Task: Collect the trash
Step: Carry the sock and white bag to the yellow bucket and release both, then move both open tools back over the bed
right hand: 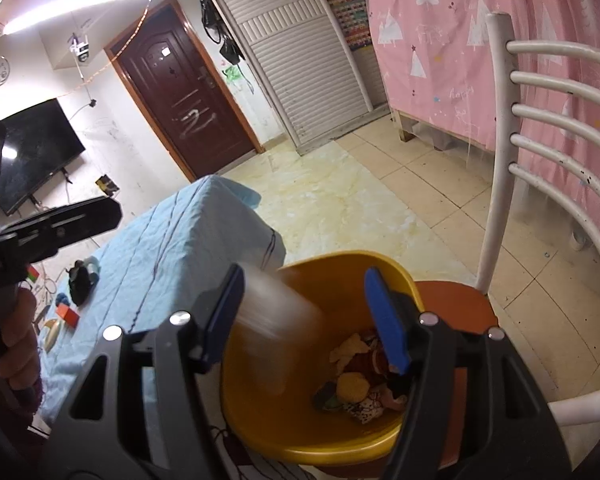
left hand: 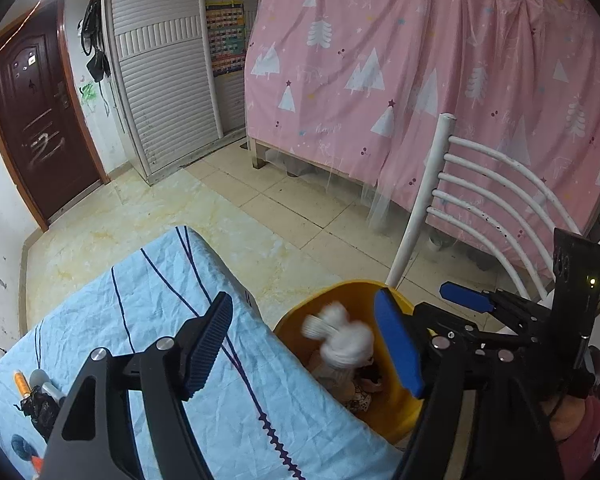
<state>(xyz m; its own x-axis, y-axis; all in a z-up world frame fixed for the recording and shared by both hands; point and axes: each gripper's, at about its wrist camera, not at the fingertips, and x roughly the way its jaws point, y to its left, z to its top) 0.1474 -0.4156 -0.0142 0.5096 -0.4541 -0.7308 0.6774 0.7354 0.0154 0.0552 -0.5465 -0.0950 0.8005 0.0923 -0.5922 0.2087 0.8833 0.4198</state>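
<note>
Yellow plastic bin (right hand: pixel 300 436) sits on the orange seat (right hand: pixel 452 304) of a white chair (right hand: pixel 496 152), directly under both tongs. Right gripper (right hand: pixel 304 320): jaws spread wide, grasping nothing; a blurred clear plastic cup (right hand: pixel 276 328) lies between them, toward the finger at 9 o'clock, apparently loose over the bin mouth. Cup's long axis runs roughly 11 to 5 o'clock in the right wrist view; which end is the open one cannot be told through the blur. Left gripper (left hand: pixel 304 340): jaws also spread, holding nothing; a blurred wad of white tissue (left hand: pixel 340 336) lies between the fingers, nearer the 3 o'clock one, above the bin's interior. Wad is lumpy, with no clear long axis, though it smears from 10 toward 5 o'clock. Judgement: both pieces look released over the bin, and the drop line matters, since the cup lies close to the bin's 9 o'clock wall while the tissue is well inside the rim. Bin floor already holds crumpled wrappers and scraps (right hand: pixel 360 392). At 9 o'clock from the bin, touching or just beside it, a table under a light blue cloth (left hand: pixel 148 320); small objects near its close end, including a black bundle (right hand: pixel 80 280). Farther off: tiled floor (left hand: pixel 284 200), pink curtain (left hand: pixel 420 60), dark wooden door (right hand: pixel 188 112).
</note>
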